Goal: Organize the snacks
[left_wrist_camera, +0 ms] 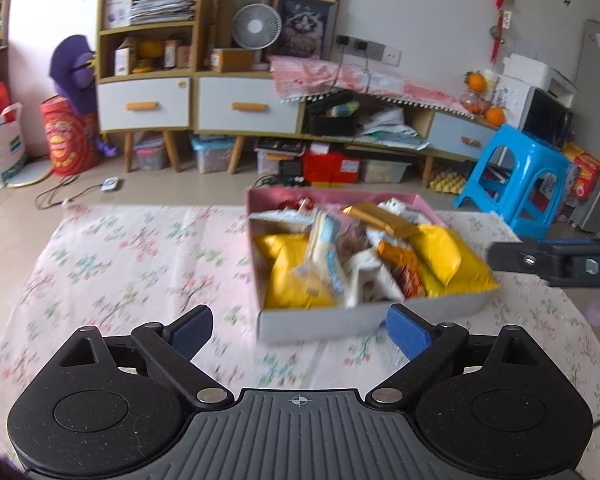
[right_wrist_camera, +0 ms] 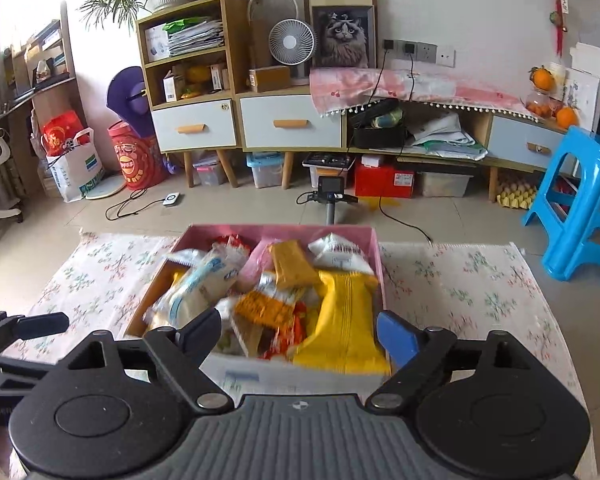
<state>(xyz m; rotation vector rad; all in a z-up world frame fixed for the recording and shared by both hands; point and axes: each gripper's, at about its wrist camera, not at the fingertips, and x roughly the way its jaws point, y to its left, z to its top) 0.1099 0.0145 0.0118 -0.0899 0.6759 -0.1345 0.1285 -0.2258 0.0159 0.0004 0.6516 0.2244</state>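
A shallow pink-lined cardboard box [left_wrist_camera: 320, 326] [right_wrist_camera: 284, 374] sits on the floral cloth, filled with several snack packets: yellow bags [left_wrist_camera: 296, 280] [right_wrist_camera: 346, 320], white packets [left_wrist_camera: 324, 258] [right_wrist_camera: 198, 284], orange wrappers [left_wrist_camera: 404, 268] [right_wrist_camera: 264, 308] and a gold bar [left_wrist_camera: 384, 220] [right_wrist_camera: 294, 266]. My left gripper [left_wrist_camera: 298, 330] stands open just before the box's near-left corner, nothing between its fingers. My right gripper [right_wrist_camera: 300, 334] is open too, over the box's near wall, its pads apart from the packets. The right gripper's finger [left_wrist_camera: 540, 262] shows at the right of the left wrist view.
The floral cloth [left_wrist_camera: 132, 264] [right_wrist_camera: 460, 288] covers the table. Beyond it are a tiled floor, low cabinets with drawers [left_wrist_camera: 236, 108] [right_wrist_camera: 288, 120], a blue plastic stool [left_wrist_camera: 516, 176] [right_wrist_camera: 580, 200], a small fan [left_wrist_camera: 256, 26], cables and storage bins.
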